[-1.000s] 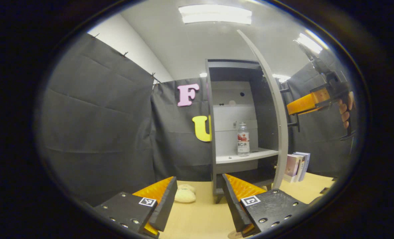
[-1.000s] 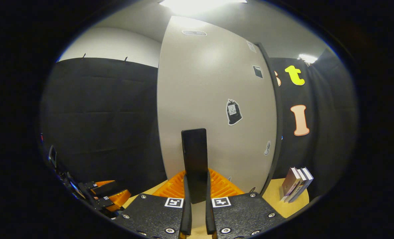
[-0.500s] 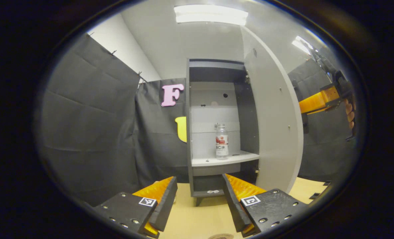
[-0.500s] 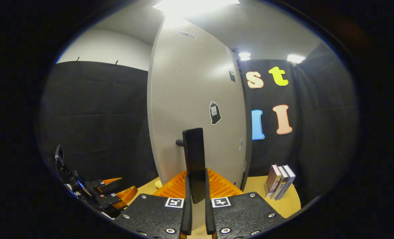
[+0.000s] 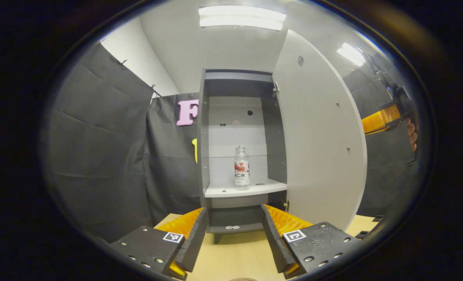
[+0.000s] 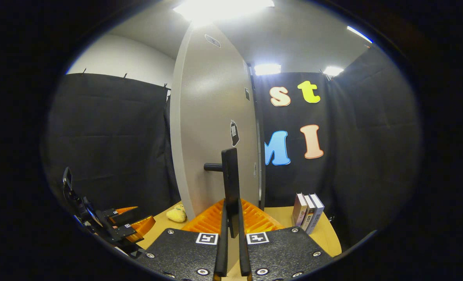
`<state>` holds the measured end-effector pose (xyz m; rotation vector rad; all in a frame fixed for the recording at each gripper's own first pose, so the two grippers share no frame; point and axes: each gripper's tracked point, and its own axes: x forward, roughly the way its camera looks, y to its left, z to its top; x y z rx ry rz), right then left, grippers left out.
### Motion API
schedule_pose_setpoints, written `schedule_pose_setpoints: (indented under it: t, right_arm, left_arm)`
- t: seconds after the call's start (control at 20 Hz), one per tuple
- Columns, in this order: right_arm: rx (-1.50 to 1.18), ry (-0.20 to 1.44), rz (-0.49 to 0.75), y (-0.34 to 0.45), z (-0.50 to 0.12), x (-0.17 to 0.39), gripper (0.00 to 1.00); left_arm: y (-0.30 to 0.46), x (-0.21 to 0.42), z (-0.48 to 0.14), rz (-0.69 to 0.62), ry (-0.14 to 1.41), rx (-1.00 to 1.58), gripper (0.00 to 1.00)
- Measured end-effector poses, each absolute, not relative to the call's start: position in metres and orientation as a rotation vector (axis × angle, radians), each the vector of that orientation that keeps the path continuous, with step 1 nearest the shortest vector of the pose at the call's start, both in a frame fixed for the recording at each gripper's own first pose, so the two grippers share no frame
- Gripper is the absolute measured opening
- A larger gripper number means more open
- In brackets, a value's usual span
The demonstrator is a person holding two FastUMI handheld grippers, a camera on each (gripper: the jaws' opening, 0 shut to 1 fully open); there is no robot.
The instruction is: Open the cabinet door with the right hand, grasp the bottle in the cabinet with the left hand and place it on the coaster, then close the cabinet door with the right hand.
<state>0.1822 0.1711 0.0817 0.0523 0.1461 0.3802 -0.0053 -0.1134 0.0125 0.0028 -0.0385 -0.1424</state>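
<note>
A clear bottle [image 5: 242, 168] with a red and white label stands upright on the middle shelf of the grey cabinet [image 5: 206, 136]. The pale cabinet door [image 5: 321, 136] is swung wide open to the right. My left gripper [image 5: 233, 234] is open and empty, low over the table, well short of the cabinet. A sliver of the round brown coaster [image 5: 242, 278] shows at the bottom edge. In the right gripper view my right gripper [image 6: 231, 228] is shut on the door's black bar handle [image 6: 230, 175]. From the left gripper view, the right gripper [image 5: 385, 119] and a hand [image 5: 411, 134] sit behind the door's edge.
Three books [image 6: 307, 212] stand on the wooden table [image 6: 325, 234] right of the door. A pale yellow soft toy [image 6: 176, 214] lies on the table by the door's foot. The cabinet's bottom compartment [image 5: 235, 218] is open and dark. The left gripper [image 6: 126, 226] shows at lower left.
The door has swung further open with my right gripper shut on its handle. The cabinet and bottle have shifted towards the middle of the left gripper view.
</note>
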Motion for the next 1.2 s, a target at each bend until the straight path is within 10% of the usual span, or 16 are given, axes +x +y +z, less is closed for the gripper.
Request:
schedule_pose_setpoints:
  t: [0.75,0.85,1.0,1.2]
  right_arm:
    - [0.125,0.128,0.347,0.115,0.070,0.182,0.14]
    - [0.105,0.137,0.307,0.100,0.063,0.176,0.31]
    - [0.071,0.130,0.191,0.065,0.051,0.172,0.90]
    - [0.044,0.127,0.046,0.030,0.039,0.165,0.95]
  left_arm:
    - [-0.141,0.041,0.049,-0.126,-0.057,0.015,0.81]
    - [-0.140,0.058,0.057,-0.132,-0.068,0.013,0.81]
    - [-0.147,0.089,0.069,-0.155,-0.084,0.031,0.81]
    - [-0.156,0.139,0.076,-0.190,-0.083,-0.005,0.81]
